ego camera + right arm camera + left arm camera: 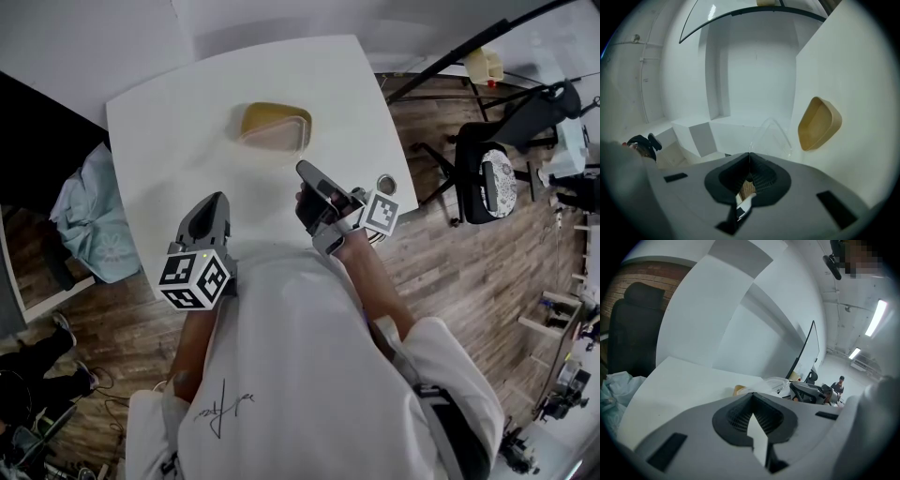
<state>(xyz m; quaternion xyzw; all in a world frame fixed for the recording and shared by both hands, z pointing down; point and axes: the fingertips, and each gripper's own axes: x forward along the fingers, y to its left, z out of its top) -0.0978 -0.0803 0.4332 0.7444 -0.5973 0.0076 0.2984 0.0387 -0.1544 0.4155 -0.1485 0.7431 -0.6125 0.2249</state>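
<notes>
"So, where do the two grippers sit?"

"Both hover over the near part of the white table (159,122), close to the person's chest. The left gripper (219,198) has its jaws pressed together with nothing between them. The right gripper (301,167) is also clenched and empty, rolled onto its side. I judge that neither one is acting on anything."

"And the nearest thing?"

"A tan tray (272,117) lies mid-table. It is near the right gripper's tip but apart from it, and farther from the left. It's shallow, round-cornered and a matte mustard colour, and the right gripper view shows nothing inside it. A clear plastic lid (771,133) sits at its near side, either touching or overlapping it, I can't tell which. With no jaw on them, both seem to lie free."
</notes>
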